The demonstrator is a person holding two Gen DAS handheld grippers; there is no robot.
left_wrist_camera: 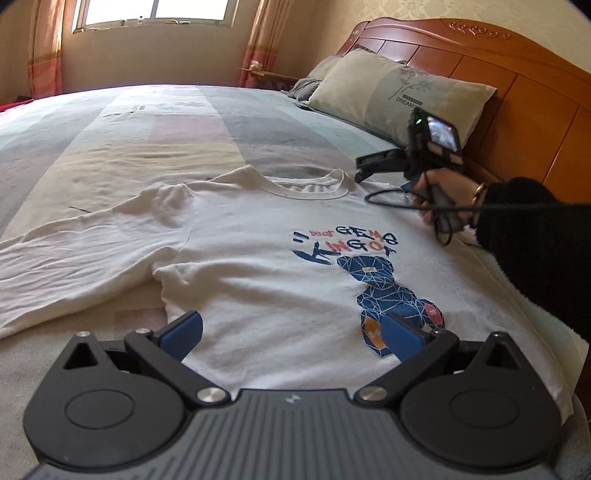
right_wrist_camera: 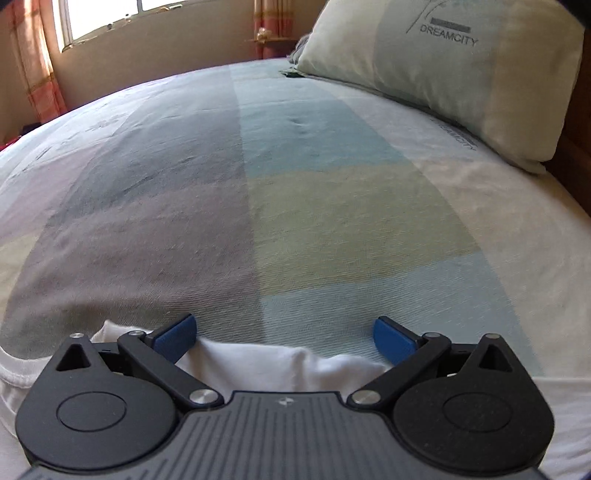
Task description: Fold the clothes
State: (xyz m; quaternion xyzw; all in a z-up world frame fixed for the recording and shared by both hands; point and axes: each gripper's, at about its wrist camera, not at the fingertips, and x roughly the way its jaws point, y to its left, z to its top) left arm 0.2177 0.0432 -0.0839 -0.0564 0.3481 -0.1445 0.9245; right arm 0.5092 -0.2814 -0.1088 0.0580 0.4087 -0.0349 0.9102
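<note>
A white T-shirt with a blue bear print lies flat, face up, on the bed, collar toward the pillows and one sleeve stretched out to the left. My left gripper is open, hovering over the shirt's lower front. My right gripper is open and empty, low over the shirt's shoulder edge beside the collar. It also shows in the left wrist view, held by a hand at the shirt's right shoulder.
The shirt lies on a bed with a patchwork sheet. Pillows lean on the wooden headboard at the right. A window and curtains are at the far wall.
</note>
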